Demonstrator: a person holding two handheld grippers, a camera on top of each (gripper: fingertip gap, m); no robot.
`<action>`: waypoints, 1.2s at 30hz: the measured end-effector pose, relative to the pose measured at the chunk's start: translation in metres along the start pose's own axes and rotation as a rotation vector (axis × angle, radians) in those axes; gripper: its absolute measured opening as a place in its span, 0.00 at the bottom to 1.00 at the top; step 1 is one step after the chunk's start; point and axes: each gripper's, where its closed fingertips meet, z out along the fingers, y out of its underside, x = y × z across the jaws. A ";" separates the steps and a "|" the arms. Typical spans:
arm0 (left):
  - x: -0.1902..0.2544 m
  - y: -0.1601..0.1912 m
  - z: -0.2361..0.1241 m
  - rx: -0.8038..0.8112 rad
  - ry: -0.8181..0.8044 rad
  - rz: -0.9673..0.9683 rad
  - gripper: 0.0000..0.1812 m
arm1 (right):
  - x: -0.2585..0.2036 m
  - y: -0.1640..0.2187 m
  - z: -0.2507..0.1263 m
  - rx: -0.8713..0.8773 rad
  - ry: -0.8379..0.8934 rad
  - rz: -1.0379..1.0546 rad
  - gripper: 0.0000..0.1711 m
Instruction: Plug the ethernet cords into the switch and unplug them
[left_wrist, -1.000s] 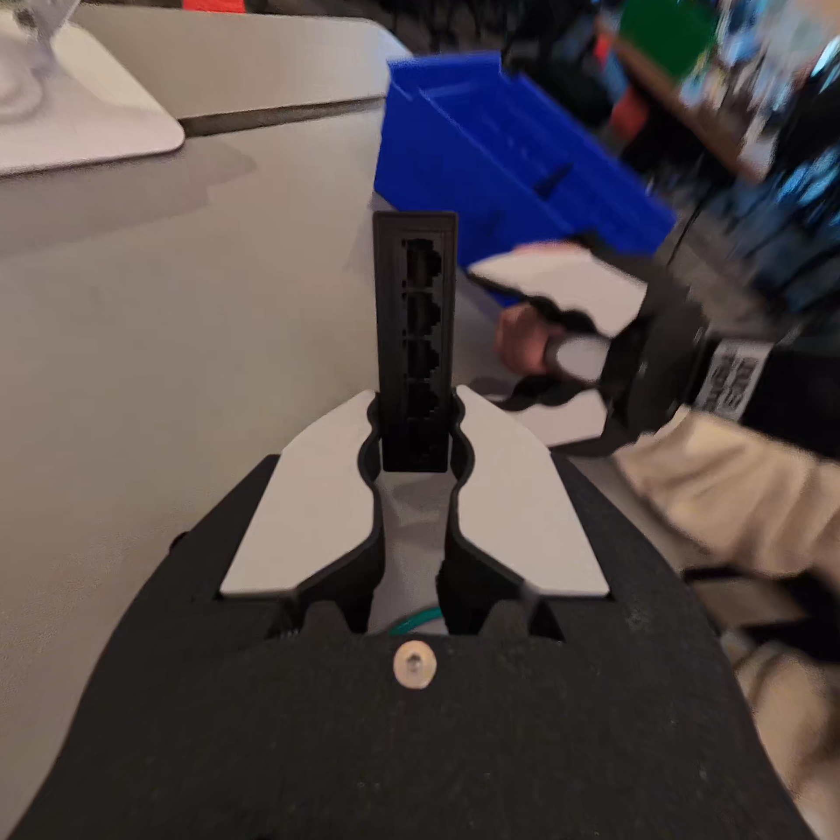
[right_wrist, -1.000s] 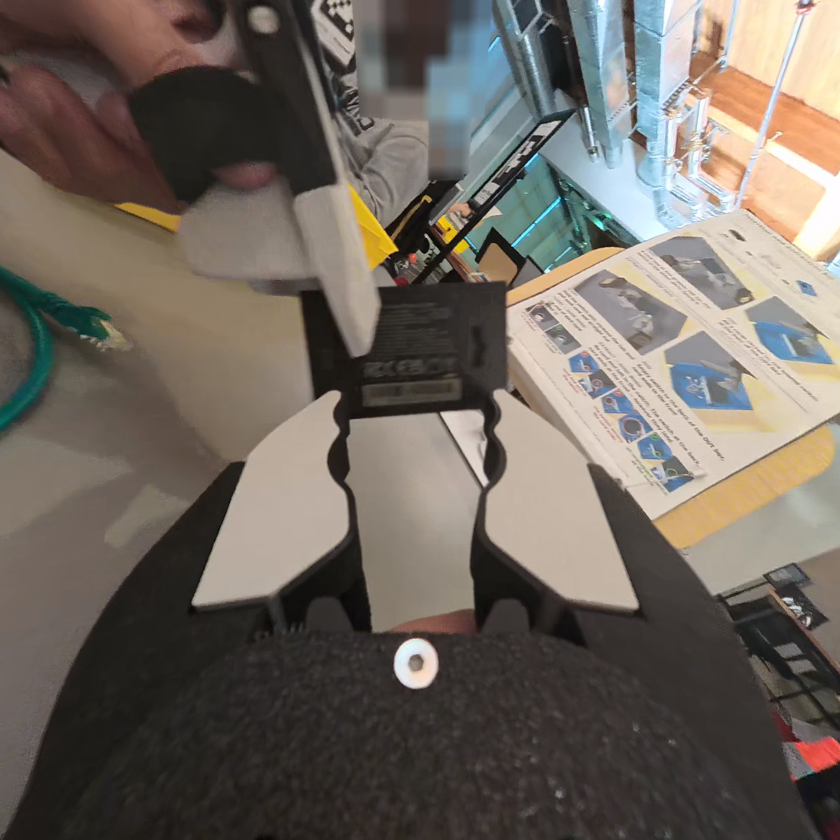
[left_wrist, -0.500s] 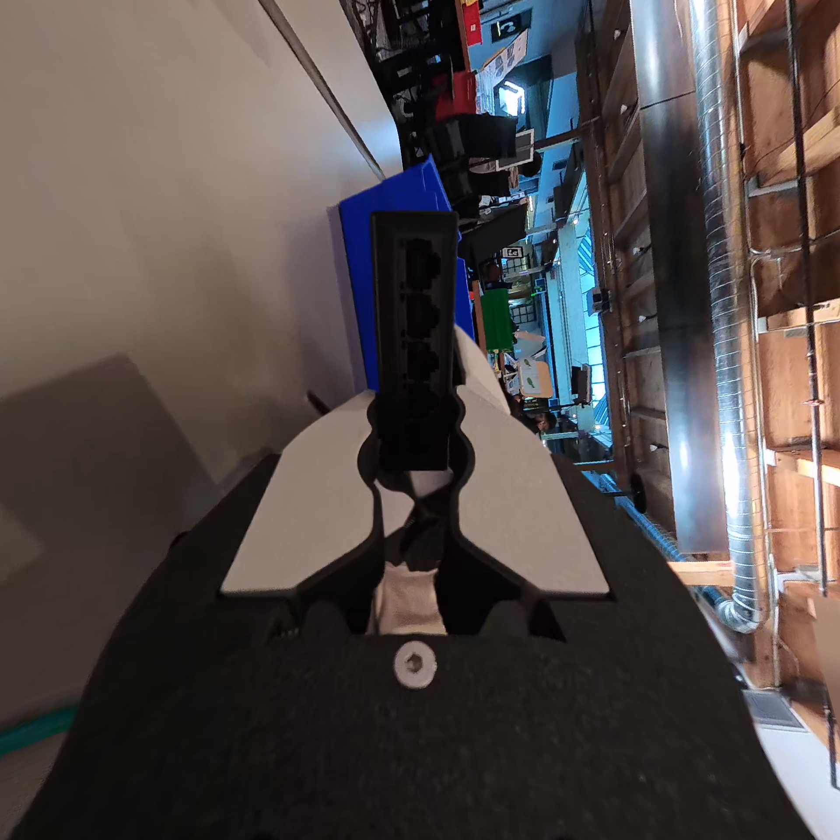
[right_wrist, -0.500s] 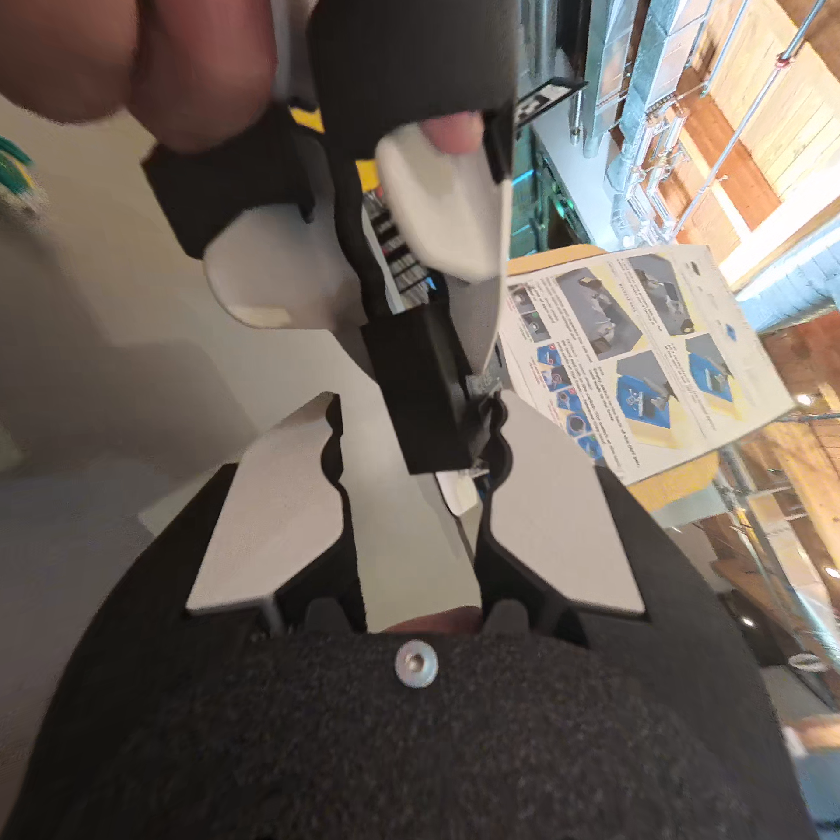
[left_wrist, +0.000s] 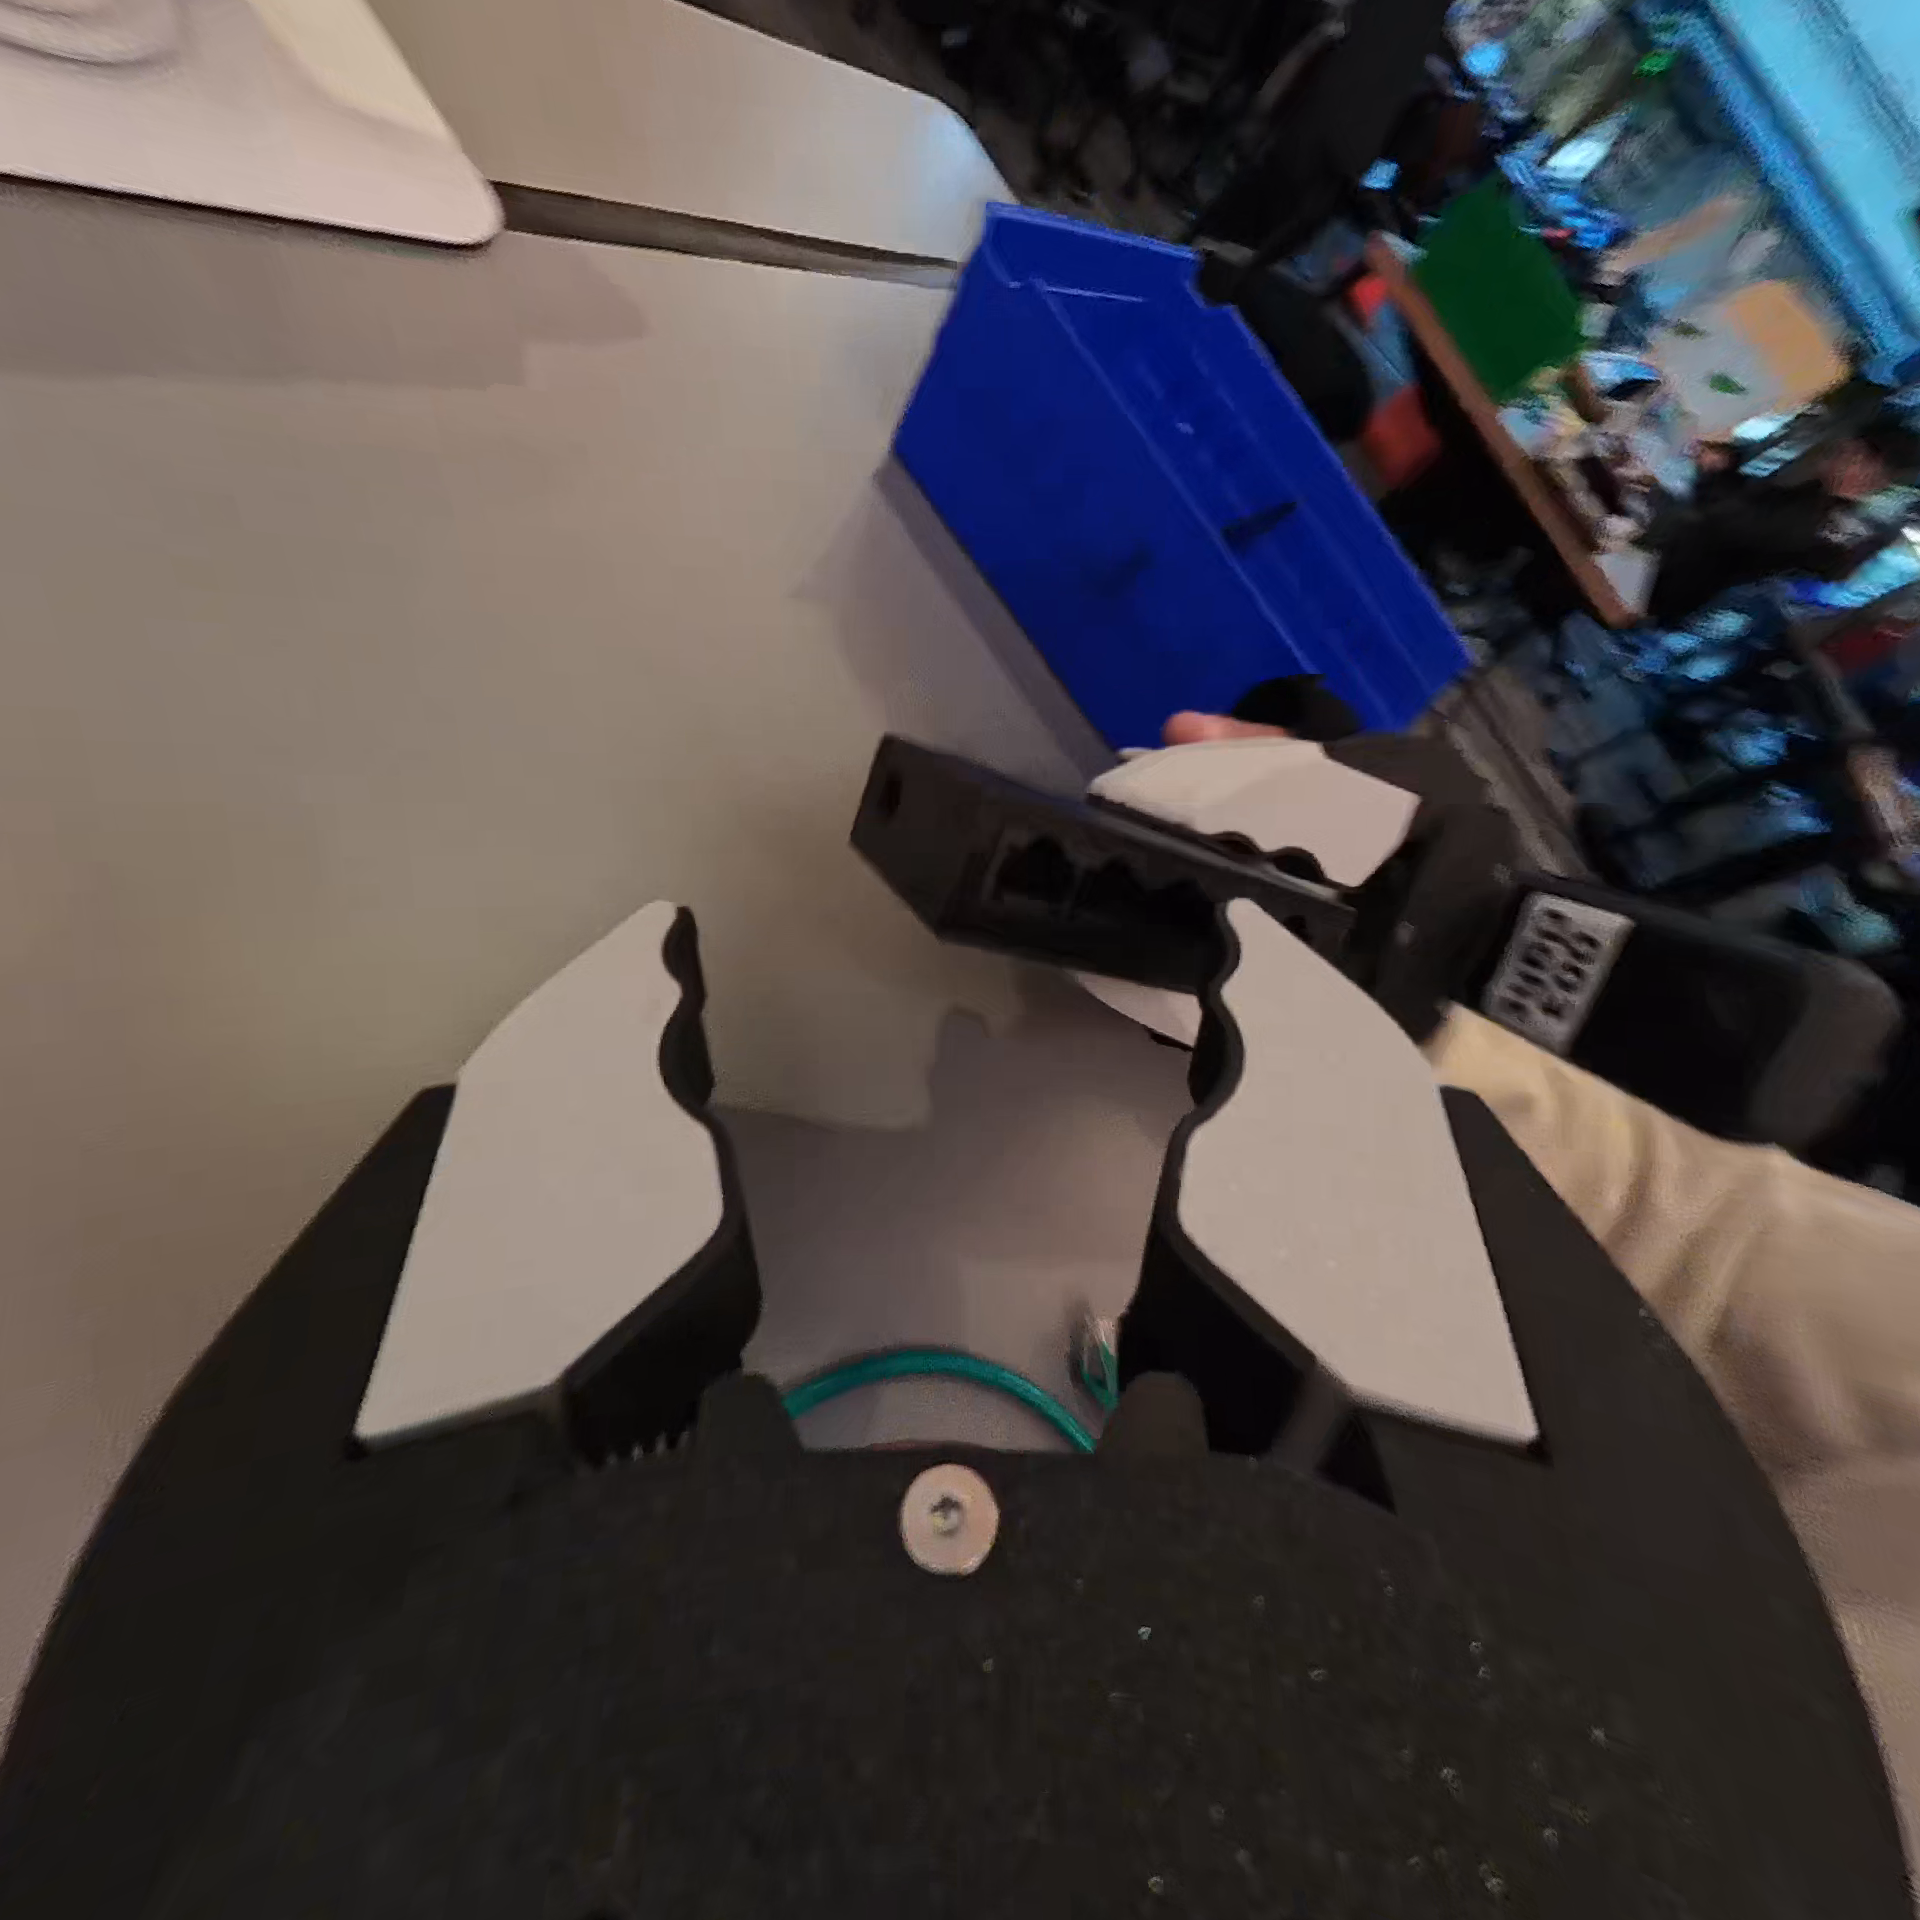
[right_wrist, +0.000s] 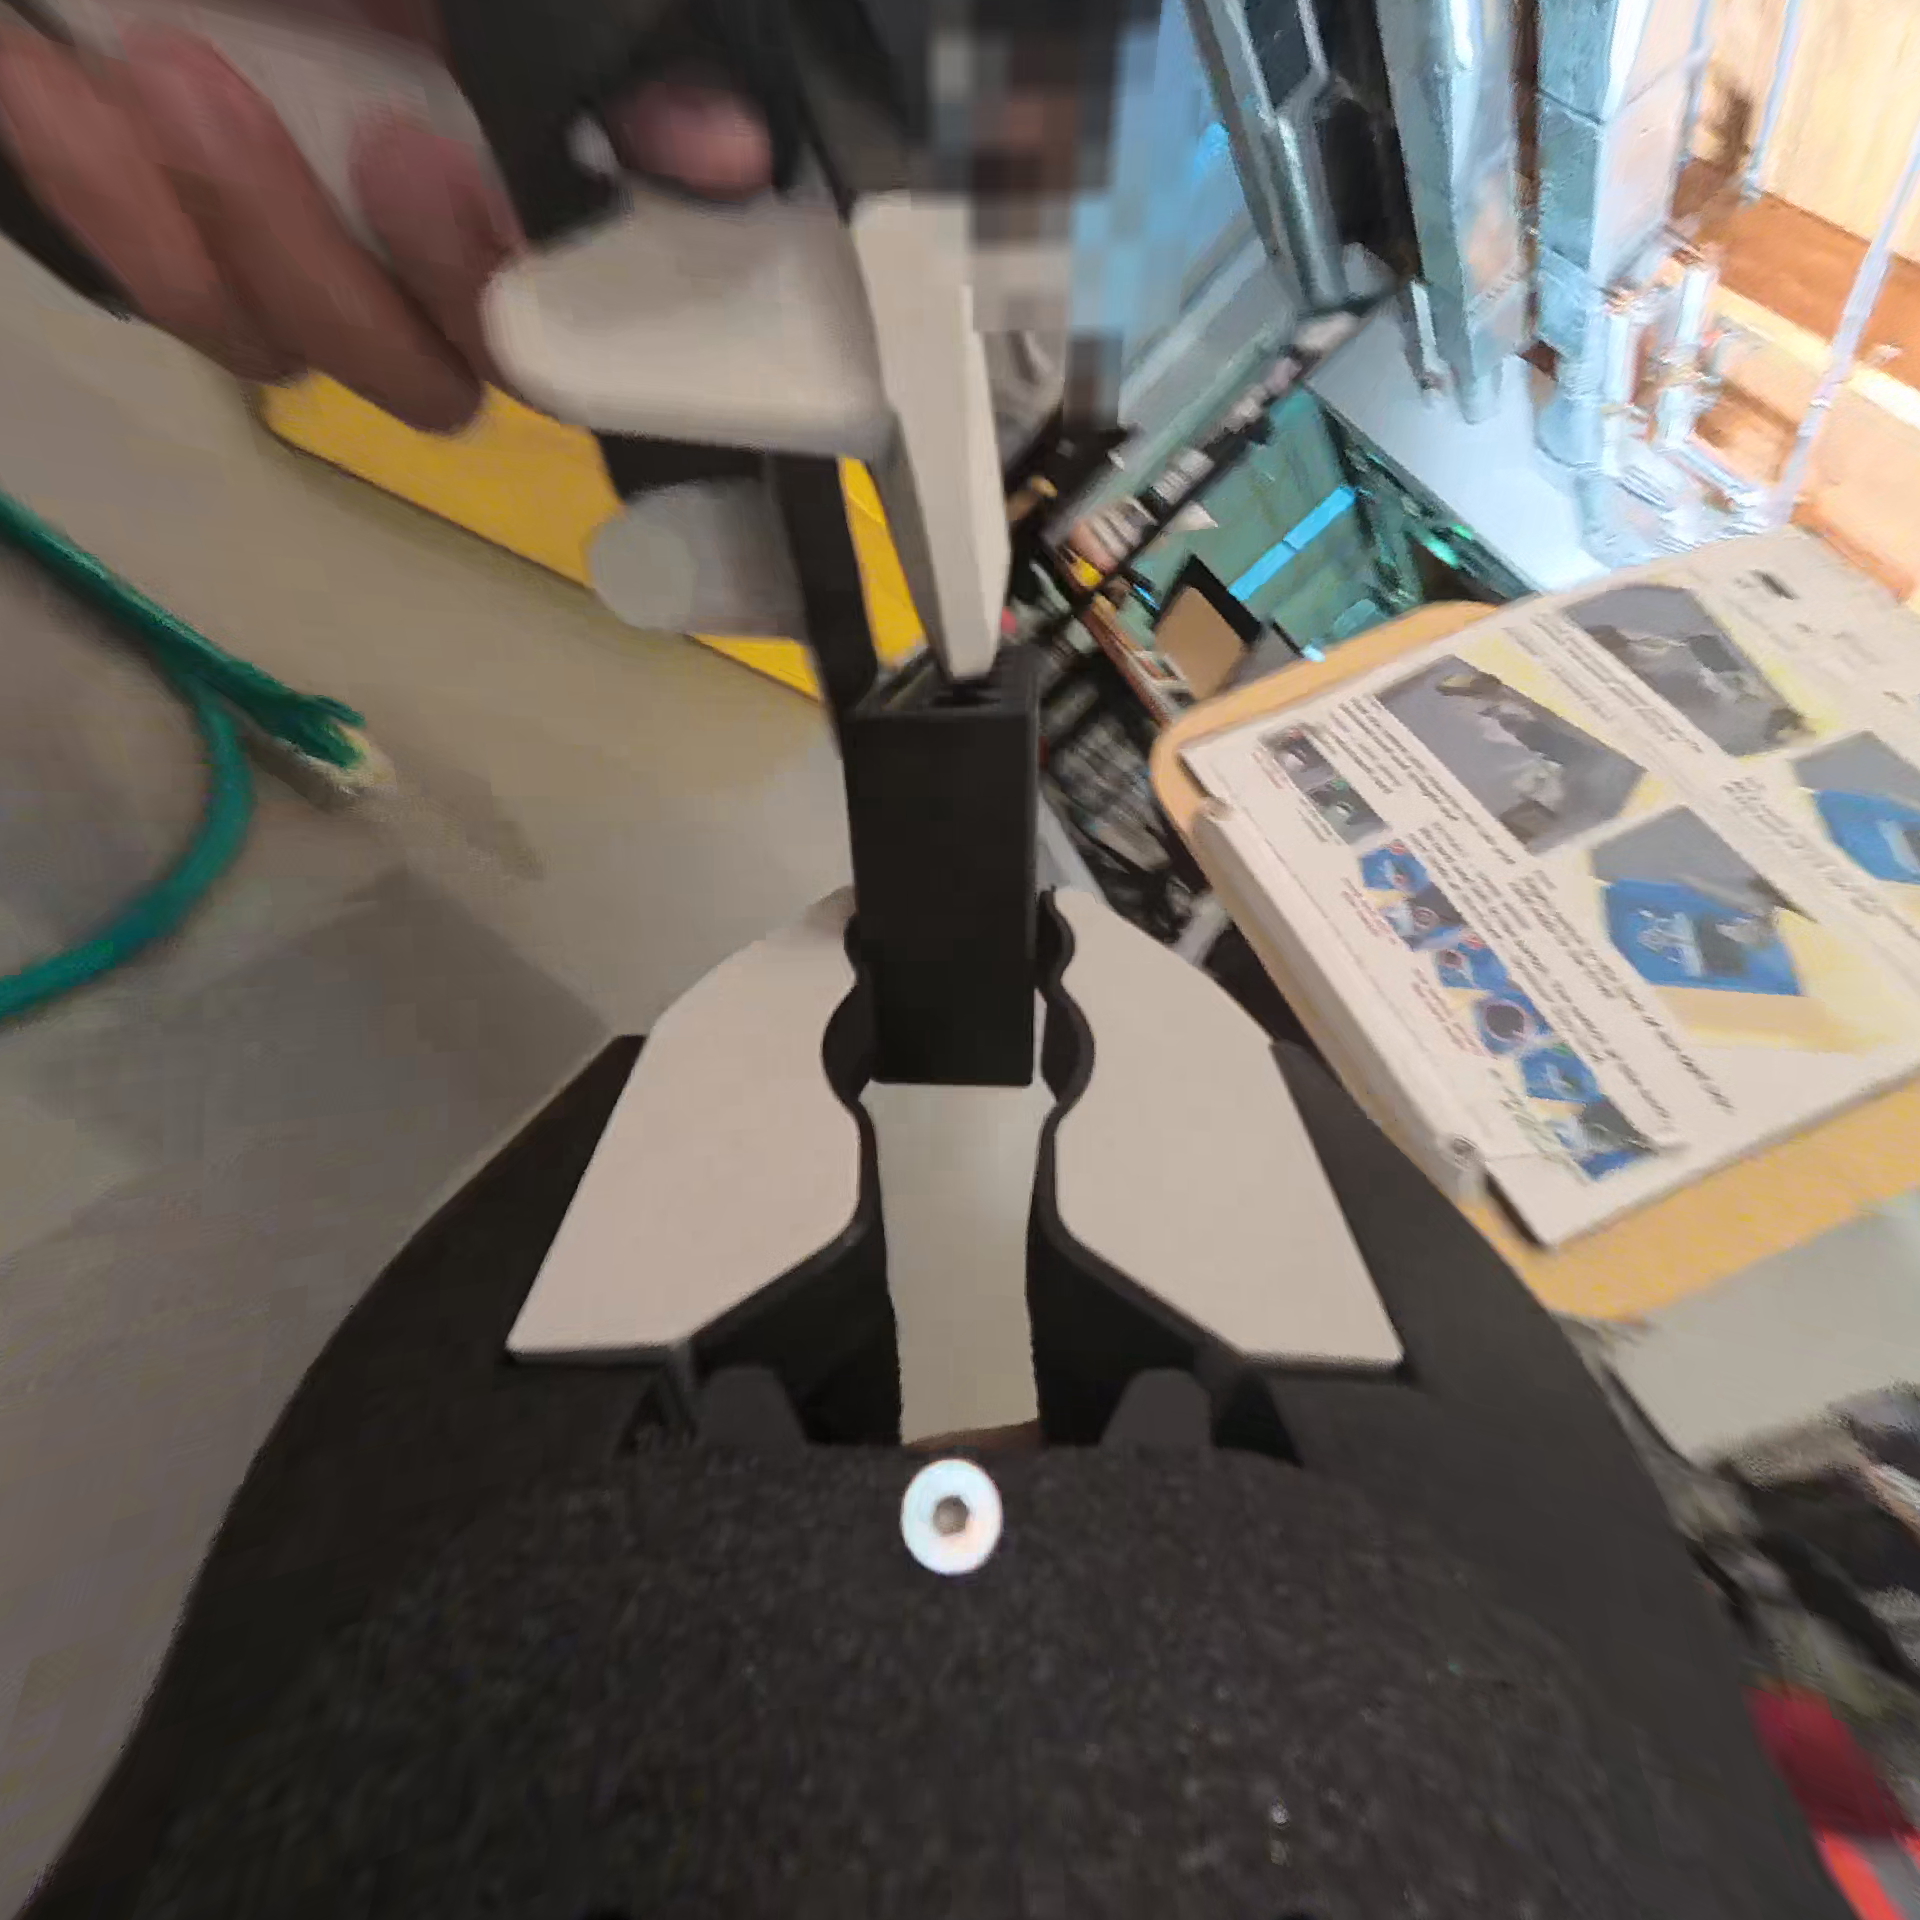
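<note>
The right gripper (right_wrist: 951, 997) is squeezed shut on the switch (right_wrist: 951, 883), a small black box, and holds it by its near end. In the right wrist view the box stands up toward 12 o'clock, so its long side runs straight away from the camera. The left gripper (left_wrist: 951, 961) is wide open and holds nothing. In the left wrist view the switch (left_wrist: 1049, 883) floats above the gray table (left_wrist: 364, 675), at about 1 o'clock from the open fingers. There its long side runs from 10 o'clock to 4 o'clock, and the row of holes for the plugs faces back toward the left gripper. A green ethernet cord (right_wrist: 177, 831) lies on the table at 9 o'clock in the right wrist view, with its clear plug end bare and in no hole. A bit of green cord (left_wrist: 935, 1377) also shows low between the left fingers. Farther off are a blue bin (left_wrist: 1164, 520) at 1 o'clock and a yellow board with a picture sheet (right_wrist: 1579, 883) at 3 o'clock. I think the box could twist or slip, because only one end is pinched and a plug pushed in would press on the far end. The plug could also miss its hole if the box tips.
</note>
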 end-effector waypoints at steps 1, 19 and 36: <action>0.002 -0.001 -0.003 -0.007 0.066 0.005 0.49 | -0.005 -0.005 -0.001 0.032 -0.037 0.027 0.17; 0.001 0.018 -0.001 0.012 0.143 0.049 0.31 | -0.033 0.008 0.008 -0.042 -0.150 0.022 0.16; 0.010 0.026 0.012 -0.014 0.066 0.127 0.36 | -0.038 0.013 0.008 -0.057 -0.158 -0.021 0.17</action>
